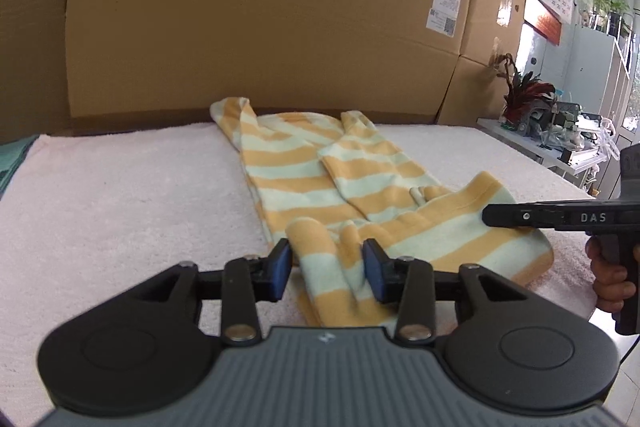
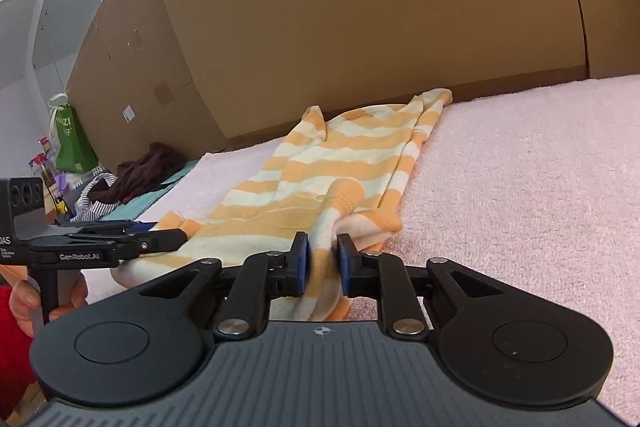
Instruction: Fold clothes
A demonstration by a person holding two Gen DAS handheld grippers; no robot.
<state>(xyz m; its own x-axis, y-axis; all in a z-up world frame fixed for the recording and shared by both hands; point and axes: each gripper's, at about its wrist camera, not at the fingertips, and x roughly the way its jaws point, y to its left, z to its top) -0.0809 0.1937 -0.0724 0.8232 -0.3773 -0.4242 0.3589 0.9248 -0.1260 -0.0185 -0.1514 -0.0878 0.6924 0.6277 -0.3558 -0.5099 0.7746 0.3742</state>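
1. The left hand-held gripper (image 1: pixel 326 269) stands half open around a bunched near-hem corner of the striped top (image 1: pixel 320 167); whether its pads truly press, I cannot tell
2. The right hand-held gripper (image 2: pixel 323 263) is narrowed, pinching the other hem corner
3. The yellow-and-white top lies lengthwise on the pink towel (image 1: pixel 120 187), sleeves already folded inward
4. Judging by this, the lengthwise fold toward the cardboard boxes (image 1: pixel 260 7) is not yet done

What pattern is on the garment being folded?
The garment has broad orange and pale cream stripes, clearest in the left wrist view.
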